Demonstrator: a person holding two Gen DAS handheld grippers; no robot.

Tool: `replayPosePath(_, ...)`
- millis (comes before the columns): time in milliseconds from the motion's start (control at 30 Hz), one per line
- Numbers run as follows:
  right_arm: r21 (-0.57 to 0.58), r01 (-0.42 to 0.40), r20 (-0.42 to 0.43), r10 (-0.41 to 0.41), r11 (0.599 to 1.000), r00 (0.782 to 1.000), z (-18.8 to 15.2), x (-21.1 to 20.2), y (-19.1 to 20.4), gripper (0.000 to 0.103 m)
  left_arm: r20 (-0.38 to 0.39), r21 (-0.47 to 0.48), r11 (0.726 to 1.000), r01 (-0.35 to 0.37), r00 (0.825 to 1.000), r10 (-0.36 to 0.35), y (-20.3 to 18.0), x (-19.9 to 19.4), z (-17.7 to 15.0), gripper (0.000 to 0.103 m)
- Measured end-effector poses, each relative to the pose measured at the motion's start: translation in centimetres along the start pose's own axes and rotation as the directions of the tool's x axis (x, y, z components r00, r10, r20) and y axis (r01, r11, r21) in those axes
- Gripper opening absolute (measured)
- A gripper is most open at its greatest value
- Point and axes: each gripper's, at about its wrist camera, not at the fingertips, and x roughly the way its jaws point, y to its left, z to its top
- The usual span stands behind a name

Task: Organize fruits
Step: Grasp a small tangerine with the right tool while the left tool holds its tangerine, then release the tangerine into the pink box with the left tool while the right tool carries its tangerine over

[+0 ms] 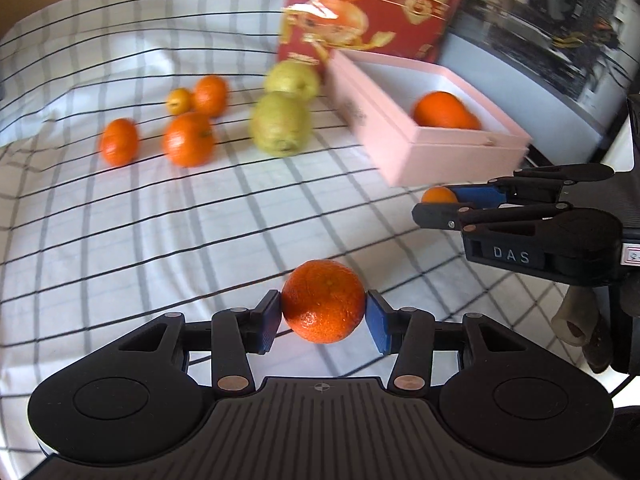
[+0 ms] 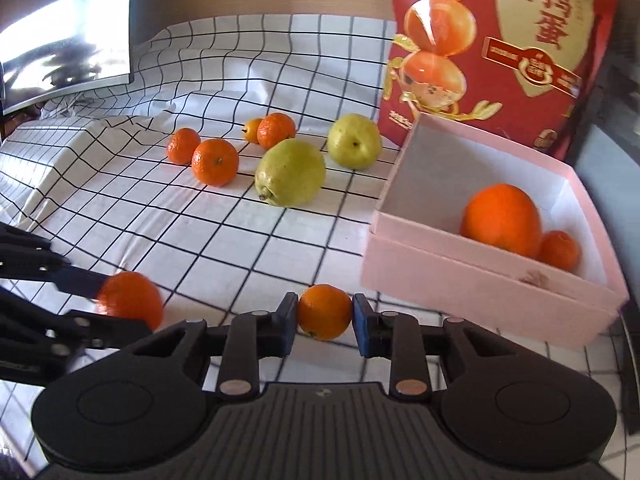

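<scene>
In the left wrist view my left gripper (image 1: 323,314) is shut on a mandarin (image 1: 323,300), its blue pads pressing both sides just above the checked cloth. In the right wrist view my right gripper (image 2: 325,320) is shut on a smaller mandarin (image 2: 325,314), close to the front left of the pink box (image 2: 460,280). The box holds a large orange (image 2: 502,224) and a small mandarin (image 2: 558,250). Each gripper also shows in the other's view, at the edge of the frame: the right gripper (image 1: 430,200) and the left gripper (image 2: 100,300).
Loose on the cloth farther back lie two yellow-green pears (image 2: 290,172) (image 2: 354,140) and several mandarins (image 2: 215,161). A red printed bag (image 2: 500,40) stands behind the box. A monitor (image 2: 68,32) sits at the far left, where the cloth bulges up.
</scene>
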Motion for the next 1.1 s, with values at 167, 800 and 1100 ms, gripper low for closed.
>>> replayPosePath(167,0.028,0.030,-0.014,-0.029,0.999,0.999,-1.4,-2.6,-1.8,0.028,-0.016,0.073,0.995,0.068,0.998,-0.067,-2.5,1.0,0.7,0.051)
replayPosePath(800,0.124,0.223,0.178,-0.243,0.967,0.953,2.7,-8.9,-10.9,0.028,0.203,0.187,0.976,0.114,0.967,-0.152,-7.7,2.9,17.9,0.051)
replayPosePath(1100,0.148,0.232,0.204,-0.259,0.961,0.944,6.5,-6.3,-14.8,0.028,0.242,0.166,0.986,0.003,0.969,-0.044,-8.6,6.2,23.5,0.051)
